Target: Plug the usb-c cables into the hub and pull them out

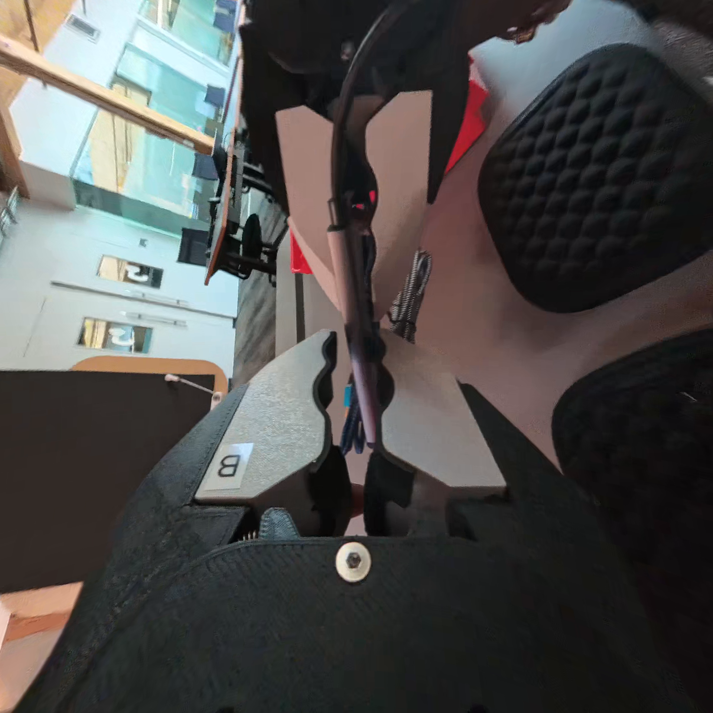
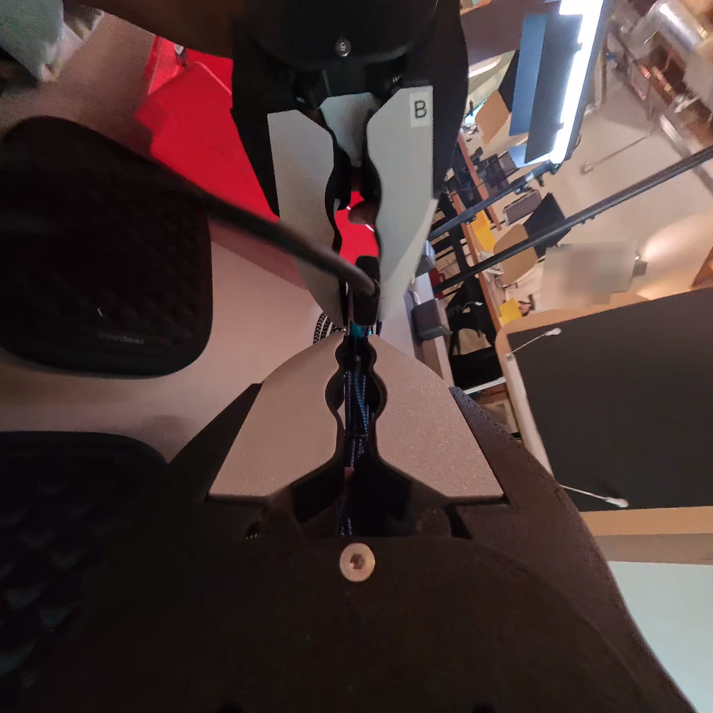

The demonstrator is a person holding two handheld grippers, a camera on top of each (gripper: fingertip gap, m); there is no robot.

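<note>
White tabletop (image 2: pixel 250 347) low down — both grippers' fingers clamp the thin, stiff hub (image 1: pixel 359 347); its bendy cables (image 2: pixel 357 409) need holding at the plug.

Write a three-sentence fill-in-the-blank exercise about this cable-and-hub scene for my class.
The braided cable between the right gripper's fingers is ___.
The grey hub trails a ___ lead.
___ quilted black cases lie on the table.
Missing words: blue; black; two.
</note>
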